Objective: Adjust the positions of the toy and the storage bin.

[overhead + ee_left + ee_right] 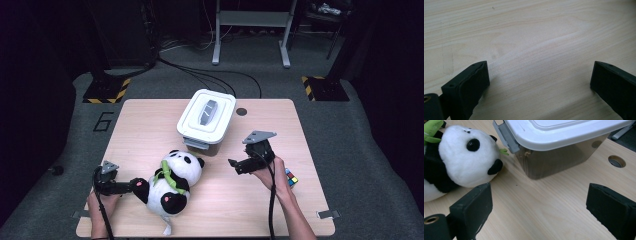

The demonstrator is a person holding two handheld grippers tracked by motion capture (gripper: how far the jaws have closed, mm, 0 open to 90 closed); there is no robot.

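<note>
The plush panda (pixel 172 182) was black and white with a green leaf collar, lying on its back near the surface's (pixel 240 210) front edge, left of centre, head toward the lidded white box (pixel 206 120). The left hand-held gripper (pixel 131 186) lay low along the surface by the front left corner, jaws spread, tips at the panda's side. The right hand-held gripper (pixel 233 165) hovered right of the panda's head, pointing left, jaws spread and empty. A puzzle cube (pixel 291 178) sat beside the right hand (pixel 274 176).

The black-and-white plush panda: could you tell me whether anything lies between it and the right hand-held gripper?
Nothing visible does. Only bare wooden table separates the open right hand-held gripper from the plush panda.
</note>
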